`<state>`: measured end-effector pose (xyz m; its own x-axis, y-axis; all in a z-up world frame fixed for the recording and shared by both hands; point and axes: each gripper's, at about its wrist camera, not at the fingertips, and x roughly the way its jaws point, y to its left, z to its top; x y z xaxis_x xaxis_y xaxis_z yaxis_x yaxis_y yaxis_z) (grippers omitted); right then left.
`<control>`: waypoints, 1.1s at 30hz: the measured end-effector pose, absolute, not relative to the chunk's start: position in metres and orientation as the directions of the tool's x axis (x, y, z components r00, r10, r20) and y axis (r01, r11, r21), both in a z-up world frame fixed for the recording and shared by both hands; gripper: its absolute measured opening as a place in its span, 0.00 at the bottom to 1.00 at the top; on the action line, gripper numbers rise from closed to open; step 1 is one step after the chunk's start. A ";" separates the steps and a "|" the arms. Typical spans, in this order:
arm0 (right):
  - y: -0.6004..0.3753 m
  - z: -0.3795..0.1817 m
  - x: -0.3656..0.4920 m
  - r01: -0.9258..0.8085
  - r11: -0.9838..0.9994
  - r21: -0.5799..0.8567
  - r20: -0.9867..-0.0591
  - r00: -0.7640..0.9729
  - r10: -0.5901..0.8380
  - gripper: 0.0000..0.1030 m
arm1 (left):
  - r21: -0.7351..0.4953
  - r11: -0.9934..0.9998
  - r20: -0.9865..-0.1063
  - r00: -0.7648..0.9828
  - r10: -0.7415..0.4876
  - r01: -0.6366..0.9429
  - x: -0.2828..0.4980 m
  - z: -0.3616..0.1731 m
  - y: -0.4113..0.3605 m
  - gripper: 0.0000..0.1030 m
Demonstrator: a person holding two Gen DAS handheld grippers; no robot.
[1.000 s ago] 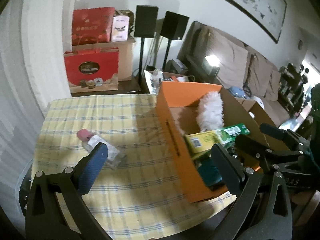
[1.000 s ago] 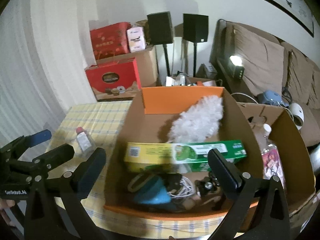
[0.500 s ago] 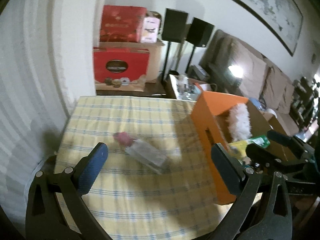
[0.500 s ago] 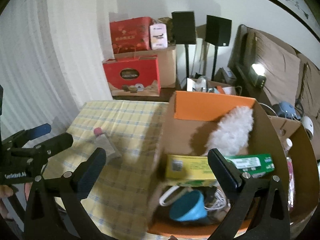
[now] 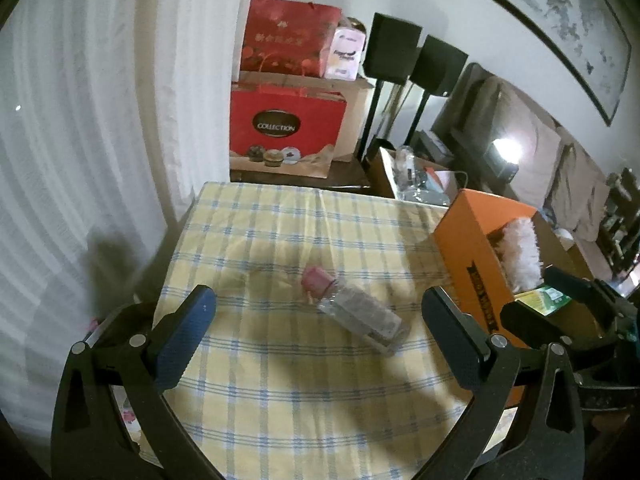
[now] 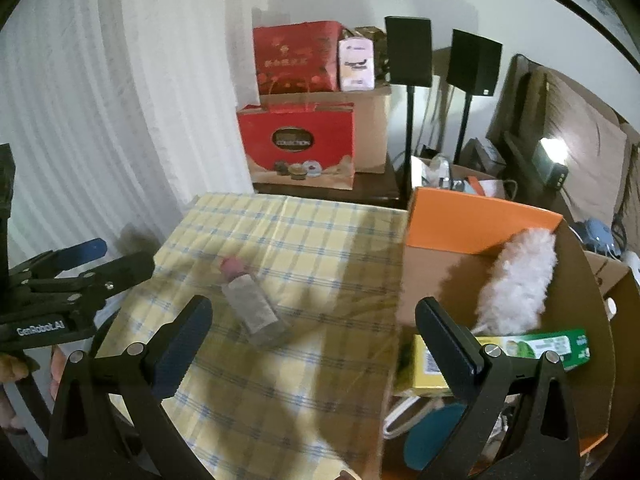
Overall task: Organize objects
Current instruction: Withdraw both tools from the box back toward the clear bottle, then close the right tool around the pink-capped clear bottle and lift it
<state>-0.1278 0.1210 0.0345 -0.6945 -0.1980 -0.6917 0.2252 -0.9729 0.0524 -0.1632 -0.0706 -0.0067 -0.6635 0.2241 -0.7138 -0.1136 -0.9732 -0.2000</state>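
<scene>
Clear bottle [image 5: 354, 310] with pink cap lies on side mid table [image 5: 280, 400], alone, probably next pick. Left gripper [image 5: 316, 330] spread wide, empty, framing it. Right gripper [image 6: 312, 338] likewise apart, empty. Orange box [image 6: 480, 220] at table's right already holds duster [image 6: 520, 284].

A yellow, blue-checked tablecloth [image 5: 304, 380], a pink-capped clear bottle [image 5: 356, 312], an orange box [image 5: 476, 256].

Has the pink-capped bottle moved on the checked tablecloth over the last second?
Cannot tell. The pink-capped bottle lies beside the orange box throughout; its shift in the picture seems due to the cameras swinging.
</scene>
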 end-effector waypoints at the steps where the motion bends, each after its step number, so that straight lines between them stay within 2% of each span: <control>1: 0.117 0.033 -0.129 0.232 -0.971 0.052 -0.692 -0.693 -0.202 1.00 | -0.200 -0.974 -0.718 -0.660 0.222 -0.110 -0.165 -0.009 -0.073 1.00; 33: 0.061 -0.015 -0.169 0.291 -0.954 0.072 -0.744 -0.621 -0.246 1.00 | -0.192 -0.981 -0.779 -0.603 0.169 -0.028 -0.201 -0.063 -0.130 1.00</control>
<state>-0.1688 0.0613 -0.0149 -0.6211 -0.2462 -0.7441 0.2915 -0.9538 0.0723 -0.2013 -0.1303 -0.0626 -0.6031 0.1694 -0.7795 -0.0278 -0.9811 -0.1917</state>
